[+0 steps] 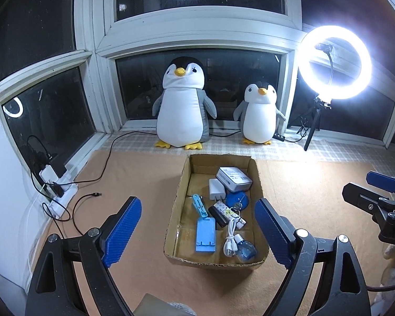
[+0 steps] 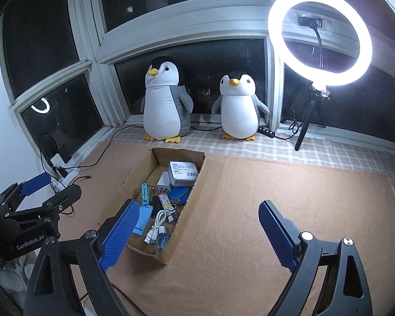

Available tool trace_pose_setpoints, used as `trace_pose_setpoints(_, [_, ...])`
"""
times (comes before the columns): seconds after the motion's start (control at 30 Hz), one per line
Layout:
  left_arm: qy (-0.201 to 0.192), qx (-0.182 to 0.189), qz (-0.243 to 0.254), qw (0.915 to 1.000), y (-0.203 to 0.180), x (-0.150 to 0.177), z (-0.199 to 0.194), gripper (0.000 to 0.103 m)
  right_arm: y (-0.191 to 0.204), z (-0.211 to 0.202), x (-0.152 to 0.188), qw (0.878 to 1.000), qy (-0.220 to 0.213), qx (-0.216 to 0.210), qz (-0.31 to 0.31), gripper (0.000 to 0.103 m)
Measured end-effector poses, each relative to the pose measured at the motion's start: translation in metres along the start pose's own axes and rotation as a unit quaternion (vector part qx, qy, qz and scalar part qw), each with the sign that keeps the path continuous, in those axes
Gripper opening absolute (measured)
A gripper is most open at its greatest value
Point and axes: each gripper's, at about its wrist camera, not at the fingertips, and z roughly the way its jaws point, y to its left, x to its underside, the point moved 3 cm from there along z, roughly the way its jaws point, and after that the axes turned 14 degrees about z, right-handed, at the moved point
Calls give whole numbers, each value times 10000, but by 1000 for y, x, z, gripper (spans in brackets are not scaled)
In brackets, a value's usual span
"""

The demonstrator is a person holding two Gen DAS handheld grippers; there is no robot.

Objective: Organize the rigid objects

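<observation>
Both the left gripper (image 1: 197, 226) and right gripper (image 2: 197, 229) gape wide, empty, near the cardboard box (image 1: 176, 210) holding what looks like a charger (image 1: 216, 188).

Plush penguins: two (image 1: 181, 105) (image 1: 259, 113)
Cardboard boxes: one (image 1: 176, 205)
Ring lights: one (image 1: 334, 62)
Grippers: two (image 1: 197, 229) (image 2: 197, 231)
</observation>
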Motion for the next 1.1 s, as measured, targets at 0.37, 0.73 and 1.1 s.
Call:
trace_pose_setpoints(0.37, [0,16,-19,10000,1,0,2,91,-3,1,0,10000,16,20,-4,90])
trace_pose_setpoints(0.73, [35,42,-16,10000,1,1,2,91,-6,4,0,10000,55,23,23,90])
trace_pose_setpoints(1.1, [54,57,-14,10000,0,2,3,91,-6,6,1,9999,99,37,31,90])
